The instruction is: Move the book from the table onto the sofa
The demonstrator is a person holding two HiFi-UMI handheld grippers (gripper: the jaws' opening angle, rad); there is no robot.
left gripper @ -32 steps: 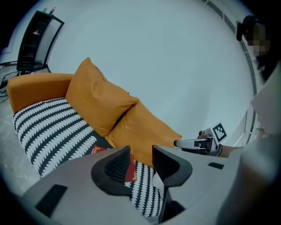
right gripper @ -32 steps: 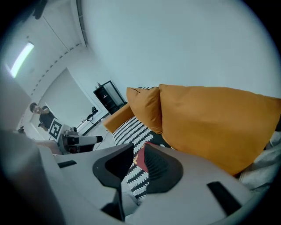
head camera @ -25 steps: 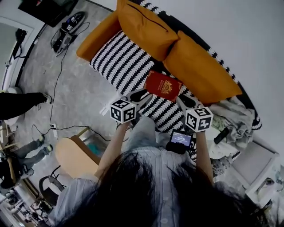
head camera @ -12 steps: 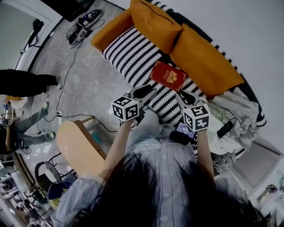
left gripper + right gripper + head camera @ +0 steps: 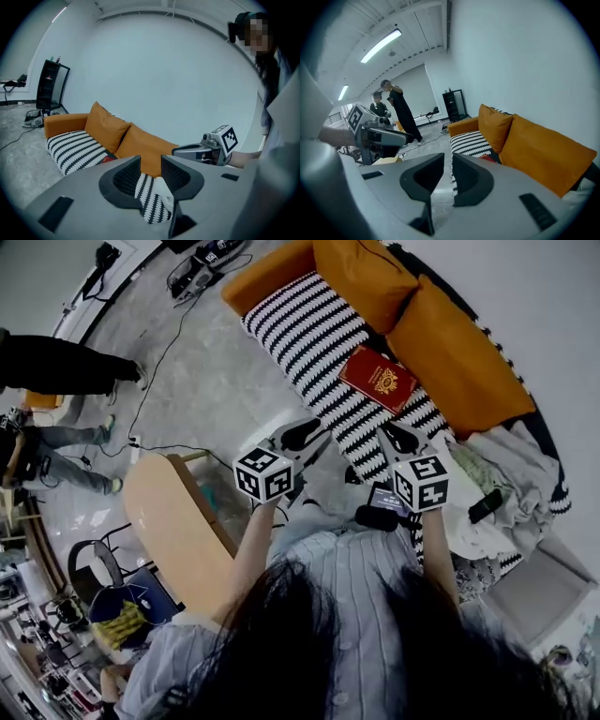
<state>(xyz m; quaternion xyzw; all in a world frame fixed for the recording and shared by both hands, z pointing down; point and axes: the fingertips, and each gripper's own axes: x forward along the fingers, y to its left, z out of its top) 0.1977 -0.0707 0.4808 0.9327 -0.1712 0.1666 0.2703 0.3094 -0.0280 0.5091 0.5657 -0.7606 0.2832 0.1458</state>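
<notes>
red book [image 5: 378,379], gold emblem in the middle of the cover, gold print above and below it too small to read. lies flat, cover up, on the black-and-white striped seat of the sofa [image 5: 305,324], past the seat's front edge and close under the two orange back cushions [image 5: 459,352], with its far long edge just beside them. long axis runs along the length of the seat, from upper left to lower right in the head view, in line with the row of cushions. which side has the spine: cannot tell. shows only as a small red sliver on the stripes in the left gripper view [image 5: 108,159] and in the right gripper view [image 5: 488,158].

left gripper [image 5: 305,435] hovers in front of the seat, well apart from the book and touching nothing. jaws spread with a clear gap in its own view [image 5: 150,160], only distant stripes visible through them. right gripper [image 5: 397,437] hangs beside it at the seat's front edge, also clear of the book. jaws have just been closing and are now down to a narrow slit in its own view [image 5: 448,157], pads not quite meeting and nothing caught between them.
</notes>
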